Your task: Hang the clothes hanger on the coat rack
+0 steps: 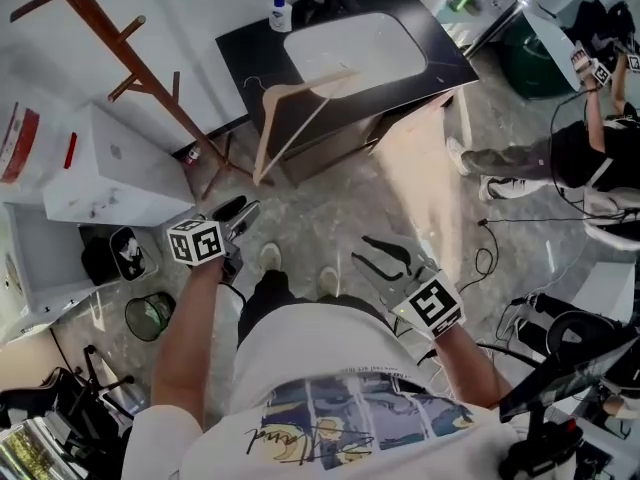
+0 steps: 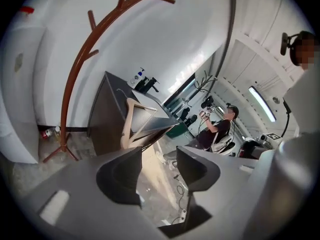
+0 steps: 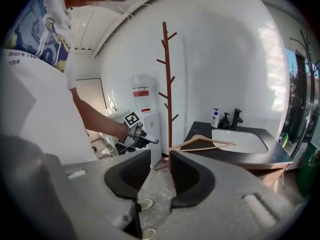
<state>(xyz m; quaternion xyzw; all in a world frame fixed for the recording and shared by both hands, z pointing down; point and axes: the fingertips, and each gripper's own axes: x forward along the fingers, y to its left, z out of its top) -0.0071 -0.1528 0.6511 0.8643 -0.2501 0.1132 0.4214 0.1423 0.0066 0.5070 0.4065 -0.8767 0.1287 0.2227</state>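
A pale wooden clothes hanger [image 1: 290, 108] lies on the front left corner of the black counter [image 1: 450, 63], partly overhanging its edge. The brown wooden coat rack [image 1: 120, 48] stands to the counter's left by the wall. My left gripper [image 1: 240, 216] hangs low over the floor, open and empty, well short of the hanger. My right gripper [image 1: 362, 251] is open too, with nothing between its fingers. The left gripper view shows the hanger [image 2: 131, 121] and the rack [image 2: 85, 59] beyond its open gripper [image 2: 159, 159]. The right gripper view shows the hanger [image 3: 202, 143] and the rack [image 3: 166, 84] past its open gripper [image 3: 160, 169].
A white sink [image 1: 355, 43] and a soap bottle [image 1: 279, 10] sit on the counter. A white water dispenser [image 1: 110, 168] stands left of the rack, with a wire bin [image 1: 150, 316] nearby. Another person [image 1: 590, 158] stands at the right, and cables [image 1: 490, 258] lie on the floor.
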